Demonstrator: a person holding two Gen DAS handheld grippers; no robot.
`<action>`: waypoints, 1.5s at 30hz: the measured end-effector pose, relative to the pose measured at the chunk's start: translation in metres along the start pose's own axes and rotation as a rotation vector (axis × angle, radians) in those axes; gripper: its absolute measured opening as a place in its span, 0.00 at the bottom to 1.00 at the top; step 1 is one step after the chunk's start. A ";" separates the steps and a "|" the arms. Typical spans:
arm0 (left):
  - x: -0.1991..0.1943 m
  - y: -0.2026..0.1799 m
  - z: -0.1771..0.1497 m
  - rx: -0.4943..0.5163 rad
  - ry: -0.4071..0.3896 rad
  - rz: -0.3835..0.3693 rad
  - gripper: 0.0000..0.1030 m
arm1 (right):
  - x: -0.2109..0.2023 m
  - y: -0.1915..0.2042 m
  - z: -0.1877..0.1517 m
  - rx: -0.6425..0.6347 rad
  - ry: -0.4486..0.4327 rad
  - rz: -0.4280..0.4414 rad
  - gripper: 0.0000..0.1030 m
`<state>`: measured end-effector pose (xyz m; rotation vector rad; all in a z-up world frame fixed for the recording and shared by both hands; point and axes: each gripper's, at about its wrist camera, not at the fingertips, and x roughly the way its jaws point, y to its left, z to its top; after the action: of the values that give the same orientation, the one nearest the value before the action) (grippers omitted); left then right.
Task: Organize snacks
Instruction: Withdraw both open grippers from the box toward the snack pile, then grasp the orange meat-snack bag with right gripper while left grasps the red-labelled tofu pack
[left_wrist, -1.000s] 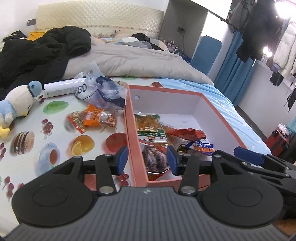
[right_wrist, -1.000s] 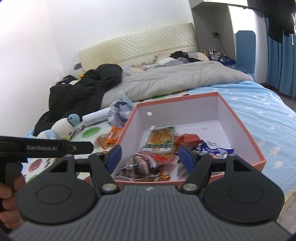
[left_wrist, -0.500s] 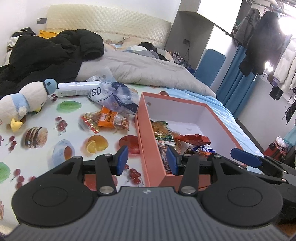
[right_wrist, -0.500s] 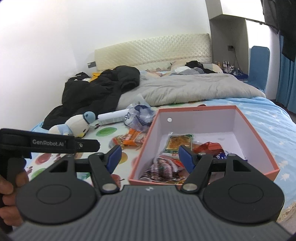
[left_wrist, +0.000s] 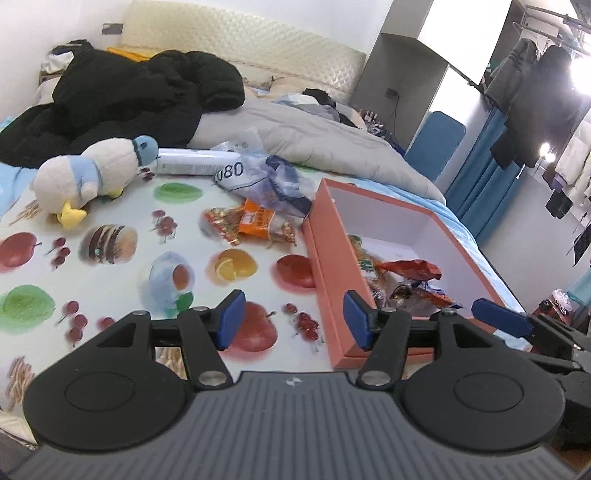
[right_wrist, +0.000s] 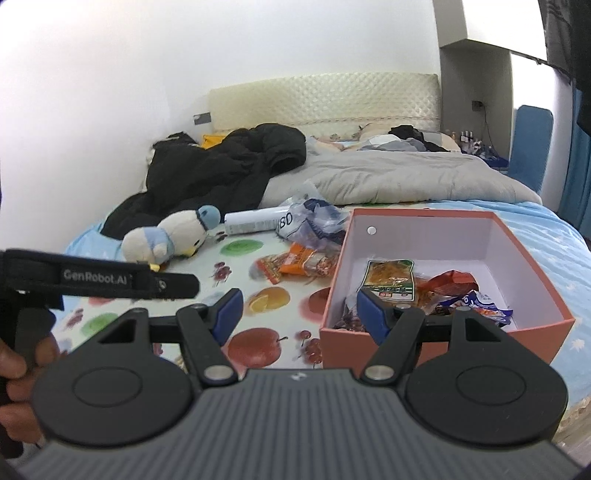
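from your left wrist view, your left gripper (left_wrist: 293, 320) has just been opening its jaws; they stand released with nothing between them, above the fruit-print cloth (left_wrist: 110, 280) on the bed. the orange snack packet (left_wrist: 255, 223) lies on the cloth just beside the orange box's (left_wrist: 325, 266) left wall. from your right wrist view, your right gripper (right_wrist: 299, 313) is released and empty at the box's near wall, with snack packets (right_wrist: 391, 280) inside.
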<state>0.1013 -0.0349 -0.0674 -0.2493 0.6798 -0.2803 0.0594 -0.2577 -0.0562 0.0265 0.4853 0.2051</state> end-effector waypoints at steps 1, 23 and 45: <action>0.000 0.004 0.000 0.001 0.000 -0.009 0.62 | 0.000 0.002 0.000 -0.007 0.004 0.001 0.68; 0.172 0.094 0.066 0.134 0.064 -0.025 0.62 | 0.168 -0.009 0.081 -0.381 0.267 0.164 0.67; 0.372 0.145 0.123 0.393 0.187 -0.251 0.61 | 0.389 0.045 0.050 -1.214 0.649 0.340 0.67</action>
<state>0.4821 -0.0066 -0.2365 0.0706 0.7631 -0.6747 0.4110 -0.1340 -0.1877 -1.1825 0.9329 0.8288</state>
